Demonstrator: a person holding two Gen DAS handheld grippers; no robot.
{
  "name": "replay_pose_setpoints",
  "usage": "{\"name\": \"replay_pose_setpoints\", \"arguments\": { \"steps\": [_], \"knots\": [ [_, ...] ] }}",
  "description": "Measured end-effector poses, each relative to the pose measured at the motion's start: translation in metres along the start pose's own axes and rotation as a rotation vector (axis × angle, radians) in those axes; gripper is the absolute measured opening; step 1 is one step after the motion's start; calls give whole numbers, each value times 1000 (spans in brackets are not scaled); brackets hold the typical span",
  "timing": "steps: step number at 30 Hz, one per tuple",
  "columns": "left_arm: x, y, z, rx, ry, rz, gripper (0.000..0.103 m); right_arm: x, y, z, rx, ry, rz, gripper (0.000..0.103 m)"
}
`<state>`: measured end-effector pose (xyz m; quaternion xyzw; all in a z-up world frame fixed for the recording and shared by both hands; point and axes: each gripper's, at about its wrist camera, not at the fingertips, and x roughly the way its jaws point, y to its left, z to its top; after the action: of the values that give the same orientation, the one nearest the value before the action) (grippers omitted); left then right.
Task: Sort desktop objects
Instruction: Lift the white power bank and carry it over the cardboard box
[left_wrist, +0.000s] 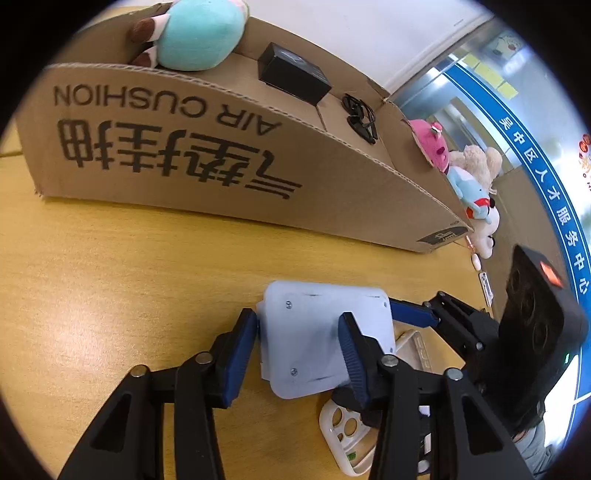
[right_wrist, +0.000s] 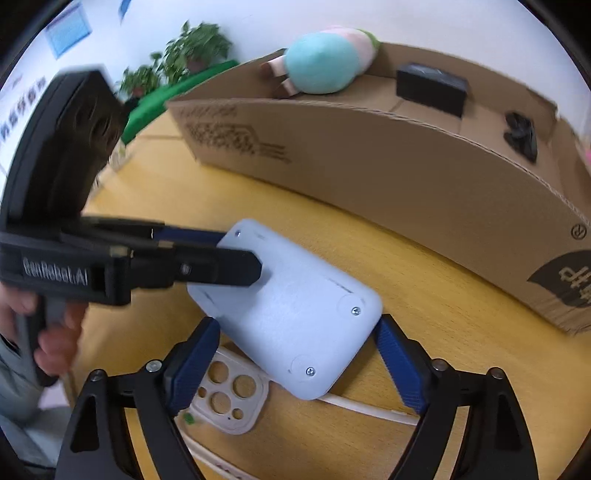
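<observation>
A flat light grey plastic box (left_wrist: 325, 339) with small screws is held above the wooden table. My left gripper (left_wrist: 299, 350) is shut on it, blue pads on its two sides; in the right wrist view this gripper (right_wrist: 240, 254) clamps the box's far edge (right_wrist: 291, 306). My right gripper (right_wrist: 295, 354) is open, its pads standing just off the box's near corners; one of its fingers (left_wrist: 410, 314) shows beyond the box in the left wrist view. A cream phone case (right_wrist: 229, 402) lies on the table under the box, also in the left wrist view (left_wrist: 347, 439).
A large cardboard box (left_wrist: 207, 162) stands behind, holding a teal plush (left_wrist: 195, 40), a black box (left_wrist: 291, 74) and black glasses (left_wrist: 362, 118). More plush toys (left_wrist: 469, 181) lie at its right end. The table edge (right_wrist: 96, 206) and plants (right_wrist: 184, 55) are at left.
</observation>
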<state>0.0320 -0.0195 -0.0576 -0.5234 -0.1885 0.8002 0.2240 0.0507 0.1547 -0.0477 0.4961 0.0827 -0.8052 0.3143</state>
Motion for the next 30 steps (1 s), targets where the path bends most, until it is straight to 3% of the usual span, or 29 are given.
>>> {"name": "replay_pose_setpoints", "arguments": {
  "steps": [7, 16, 24, 30],
  "knots": [
    [-2, 1, -5, -7, 0, 4, 41, 0, 20, -12, -124, 7, -124, 79],
    [-16, -5, -6, -15, -40, -12, 41, -9, 18, -11, -60, -41, -149, 59],
    [-56, -35, 12, 51, -156, -18, 41, -44, 20, 8, -21, -154, -154, 57],
    [-93, -71, 46, 150, -271, -25, 42, -91, 26, 37, -44, -283, -214, 57]
  ]
}}
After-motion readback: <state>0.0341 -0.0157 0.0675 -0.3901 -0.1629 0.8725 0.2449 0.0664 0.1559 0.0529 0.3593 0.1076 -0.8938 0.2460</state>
